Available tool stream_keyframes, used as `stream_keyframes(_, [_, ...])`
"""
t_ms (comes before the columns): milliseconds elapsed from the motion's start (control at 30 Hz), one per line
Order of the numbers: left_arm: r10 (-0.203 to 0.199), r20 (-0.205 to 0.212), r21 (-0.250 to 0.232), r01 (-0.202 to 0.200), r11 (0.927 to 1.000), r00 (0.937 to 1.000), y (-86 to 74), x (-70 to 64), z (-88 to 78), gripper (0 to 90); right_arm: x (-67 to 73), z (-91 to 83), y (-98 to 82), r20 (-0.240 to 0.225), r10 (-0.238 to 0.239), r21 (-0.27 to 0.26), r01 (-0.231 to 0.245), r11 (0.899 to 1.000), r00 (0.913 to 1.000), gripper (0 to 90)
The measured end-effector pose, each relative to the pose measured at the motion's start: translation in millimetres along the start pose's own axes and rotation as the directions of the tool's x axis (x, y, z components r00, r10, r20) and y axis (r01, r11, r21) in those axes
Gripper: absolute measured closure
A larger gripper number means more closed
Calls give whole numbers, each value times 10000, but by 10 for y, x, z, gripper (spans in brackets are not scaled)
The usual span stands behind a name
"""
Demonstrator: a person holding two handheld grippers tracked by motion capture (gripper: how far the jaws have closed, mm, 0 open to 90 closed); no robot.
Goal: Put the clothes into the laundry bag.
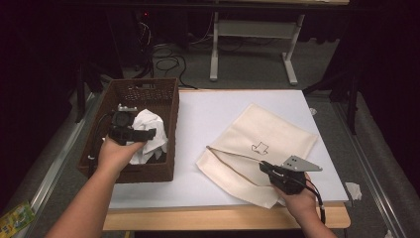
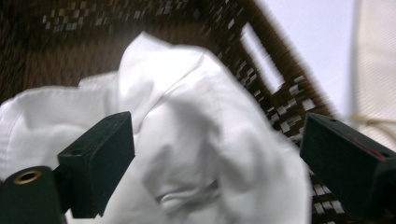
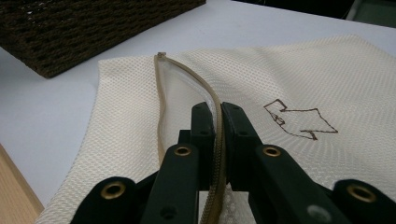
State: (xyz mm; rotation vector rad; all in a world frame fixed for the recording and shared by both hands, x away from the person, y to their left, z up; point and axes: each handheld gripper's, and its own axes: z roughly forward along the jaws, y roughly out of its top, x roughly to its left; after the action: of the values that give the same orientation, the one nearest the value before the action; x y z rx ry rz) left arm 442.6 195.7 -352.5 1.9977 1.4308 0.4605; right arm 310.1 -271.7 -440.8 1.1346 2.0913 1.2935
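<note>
A crumpled white cloth [image 1: 151,131] [image 2: 177,84] lies in a dark brown wicker basket [image 1: 143,84] at the left of the table. My left gripper [image 1: 146,134] [image 2: 217,135] hovers over it, open, its jaws on either side of the cloth without pressing it. A cream mesh bag [image 1: 267,134] [image 3: 327,70] with an arrow drawn on it [image 1: 259,147] lies flat at the right. Its zipper [image 1: 233,153] [image 3: 187,74] is undone. My right gripper [image 1: 262,166] [image 3: 217,109] is shut on the zipper's upper edge near the bag's front corner.
The basket's wall [image 3: 93,28] stands close to the left of the bag. Bare white tabletop [image 1: 208,114] lies between them, with a wooden front edge [image 1: 198,218]. A scrap of white tape [image 1: 353,191] sits at the right edge. Another table's legs [image 1: 214,49] and cables stand behind.
</note>
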Motion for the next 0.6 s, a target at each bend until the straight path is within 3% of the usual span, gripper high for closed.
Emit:
stream_keyframes(67, [-419,157,659,408,9970,9990,31,63,74,76,3,3,0,-11,-64,-21,64,10000,10000,846])
stream_keyframes(133, [-370,73,1110,360,9932,9993,49,97,124,55,1,5,2,-37,-107,-53,107,9999,9999,846])
stream_keyframes(167, [-254,-55,1537,260,9878,9997,73,116,184,47,-3,1,3,-45,-77,-17,77,10000,10000,846])
stream_keyframes(200, [-254,-55,1537,260,9878,9997,73,116,184,42,-3,1,3,-45,-77,-17,77,10000,10000,846])
stream_keyframes(233, [-383,1,1929,376,9805,9993,106,145,239,39,-8,4,3,-31,-109,-54,108,9999,9999,846])
stream_keyframes(367, [-296,-183,2322,330,9721,9994,168,176,328,38,2,-1,6,-56,-115,-56,115,9999,9999,846])
stream_keyframes(400, [-377,-158,2482,404,9679,9992,179,192,364,38,2,-1,6,-56,-115,-56,115,9999,9999,846])
stream_keyframes(433, [-366,-194,2829,406,9583,9991,199,211,438,36,2,-4,8,-46,-140,-50,140,9999,9999,846])
stream_keyframes(467, [-366,-194,2829,406,9583,9991,199,211,438,36,2,-4,8,-46,-140,-50,140,9999,9999,846])
stream_keyframes(533, [-468,-156,3077,493,9502,9988,211,233,509,35,5,-9,9,-43,-95,-54,95,9999,9999,845])
stream_keyframes(567, [-639,-93,3272,634,9428,9979,218,262,561,33,4,-10,5,-48,-47,-83,46,10000,10000,846])
stream_keyframes(600, [-639,-93,3272,634,9428,9979,218,262,561,32,4,-10,5,-48,-47,-83,46,10000,10000,846])
